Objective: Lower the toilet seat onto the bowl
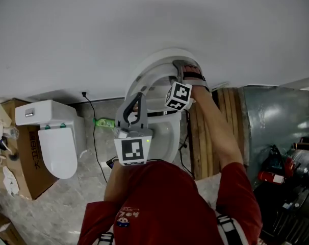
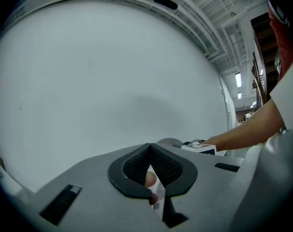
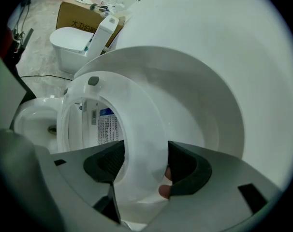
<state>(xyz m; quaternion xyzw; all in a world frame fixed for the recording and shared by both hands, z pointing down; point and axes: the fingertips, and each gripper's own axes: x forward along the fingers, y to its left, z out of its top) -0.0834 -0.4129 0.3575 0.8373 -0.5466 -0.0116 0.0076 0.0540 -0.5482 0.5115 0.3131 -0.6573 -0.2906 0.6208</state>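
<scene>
The white toilet stands against the wall with its lid (image 1: 162, 55) and seat (image 1: 144, 80) both raised above the bowl (image 1: 167, 131). My right gripper (image 1: 182, 69) reaches up to the seat's top edge. In the right gripper view the seat ring (image 3: 137, 120) runs between the wide-spread jaws of the right gripper (image 3: 144, 164), with the lid (image 3: 199, 95) behind it and the bowl (image 3: 35, 122) at lower left. My left gripper (image 1: 138, 97) hangs level before the bowl, facing the bare wall. The left gripper (image 2: 150, 146) has its jaw tips together and holds nothing.
A second white toilet (image 1: 57, 137) stands on the floor at left beside a cardboard box (image 1: 22, 177). A black cable (image 1: 96, 147) trails across the floor between the toilets. Wooden boards (image 1: 203, 126) lean right of the bowl, with dark clutter further right.
</scene>
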